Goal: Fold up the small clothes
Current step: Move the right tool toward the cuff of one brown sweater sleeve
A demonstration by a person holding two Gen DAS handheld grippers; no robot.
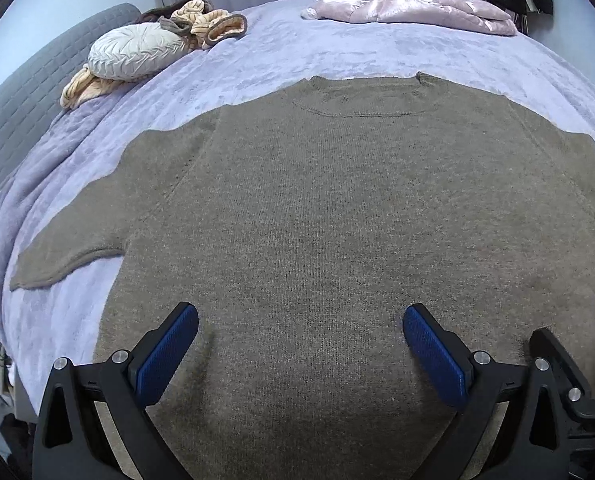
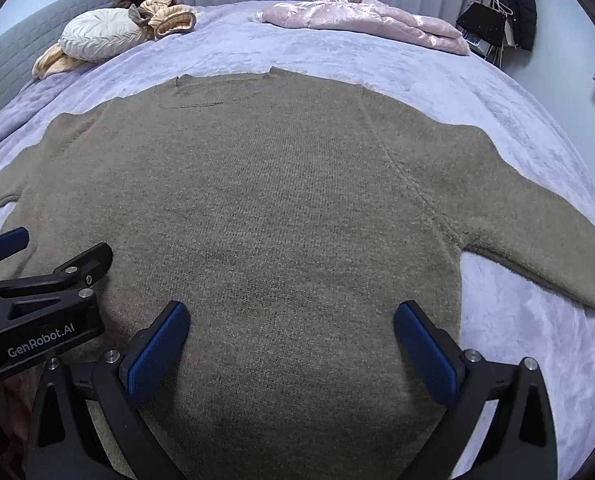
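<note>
Sweater (image 1: 317, 208) lies flat on bed (image 1: 257, 64), sleeves out, ready for folding. Your left claw (image 1: 300, 320) & right claw (image 2: 291, 316) hover w/ jaws wide, holding nothing.

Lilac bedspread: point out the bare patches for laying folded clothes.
Lilac plush bedspread lies bare between the olive knit sweater and pink satin jacket, and beside its right sleeve. Crowded far left: round white cushion, tan knitwear.

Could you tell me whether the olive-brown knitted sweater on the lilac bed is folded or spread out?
Spread flat: the olive-brown knitted sweater lies face up on the lilac plush blanket, both sleeves extended sideways, no fold visible.
</note>
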